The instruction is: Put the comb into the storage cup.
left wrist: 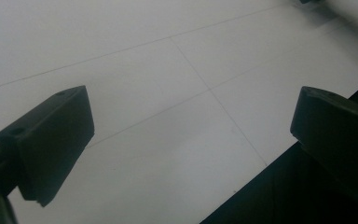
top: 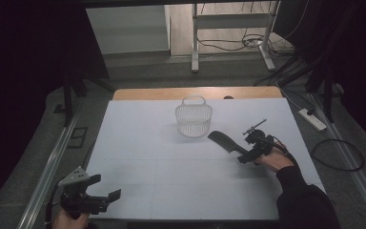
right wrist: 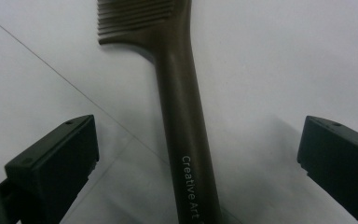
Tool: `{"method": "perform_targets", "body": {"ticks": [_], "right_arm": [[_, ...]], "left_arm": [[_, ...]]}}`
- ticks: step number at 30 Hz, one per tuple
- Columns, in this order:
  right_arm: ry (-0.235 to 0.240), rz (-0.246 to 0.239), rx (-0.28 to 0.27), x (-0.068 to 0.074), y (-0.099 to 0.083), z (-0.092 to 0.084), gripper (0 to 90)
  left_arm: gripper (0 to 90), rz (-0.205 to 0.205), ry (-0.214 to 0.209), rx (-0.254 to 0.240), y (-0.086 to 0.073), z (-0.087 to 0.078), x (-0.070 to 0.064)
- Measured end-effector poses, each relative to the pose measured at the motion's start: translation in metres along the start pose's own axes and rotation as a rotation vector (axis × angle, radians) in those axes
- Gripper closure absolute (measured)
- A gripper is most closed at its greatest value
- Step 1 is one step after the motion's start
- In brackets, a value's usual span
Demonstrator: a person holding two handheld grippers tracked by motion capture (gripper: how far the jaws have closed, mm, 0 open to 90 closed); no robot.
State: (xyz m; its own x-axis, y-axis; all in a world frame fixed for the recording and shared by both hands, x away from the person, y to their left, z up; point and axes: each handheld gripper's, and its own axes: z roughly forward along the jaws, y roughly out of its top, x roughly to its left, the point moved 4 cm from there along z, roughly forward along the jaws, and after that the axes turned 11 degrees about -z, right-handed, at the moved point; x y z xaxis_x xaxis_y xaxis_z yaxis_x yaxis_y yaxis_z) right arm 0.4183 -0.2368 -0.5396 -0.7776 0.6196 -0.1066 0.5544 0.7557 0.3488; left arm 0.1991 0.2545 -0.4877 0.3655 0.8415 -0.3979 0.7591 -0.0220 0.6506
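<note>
Right gripper (right wrist: 198, 158) wide open, straddling the comb (right wrist: 179, 116) handle

No contact; white basket (top: 194, 117) nearby; left gripper (left wrist: 191, 149) open too.

We see a white mesh basket (top: 194, 117) standing upright near the far middle of the white bench (top: 138, 143). Beyond the bench, a white frame (top: 231, 28) stands on the floor among cables. A white power strip (top: 312, 119), as far as we can tell, lies at right.
</note>
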Motion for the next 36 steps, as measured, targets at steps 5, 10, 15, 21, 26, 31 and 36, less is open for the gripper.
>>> {"method": "perform_targets", "body": {"ticks": [5, 10, 15, 21, 26, 31, 36], "right_arm": [[-0.002, -0.001, 0.035, 0.001, -0.003, 0.007, 0.0], [-0.003, 0.007, 0.045, 0.001, -0.003, 0.006, 0.0], [0.002, -0.001, 0.046, 0.002, -0.002, 0.005, 3.9], [0.028, -0.053, 0.037, 0.01, 0.002, -0.003, 29.7], [0.034, -0.065, 0.028, 0.009, 0.004, -0.006, 52.1], [0.033, -0.065, 0.032, 0.01, 0.005, -0.008, 71.6], [0.024, -0.054, 0.035, 0.011, 0.005, -0.008, 72.3]], "left_arm": [[0.1, 0.0, 0.0, 0.001, 0.0, 0.0, 0.0], [0.2, 0.001, 0.001, 0.001, 0.0, 0.0, 0.0], [0.2, 0.001, 0.001, 0.001, 0.0, 0.0, 0.0], [0.2, 0.002, 0.001, 0.001, 0.0, 0.0, 0.0], [0.2, 0.002, 0.001, 0.001, 0.0, 0.0, 0.0], [0.3, 0.004, 0.003, 0.002, 0.0, 0.0, 0.0], [0.3, 0.004, 0.005, 0.003, 0.0, 0.0, 0.0]]}}
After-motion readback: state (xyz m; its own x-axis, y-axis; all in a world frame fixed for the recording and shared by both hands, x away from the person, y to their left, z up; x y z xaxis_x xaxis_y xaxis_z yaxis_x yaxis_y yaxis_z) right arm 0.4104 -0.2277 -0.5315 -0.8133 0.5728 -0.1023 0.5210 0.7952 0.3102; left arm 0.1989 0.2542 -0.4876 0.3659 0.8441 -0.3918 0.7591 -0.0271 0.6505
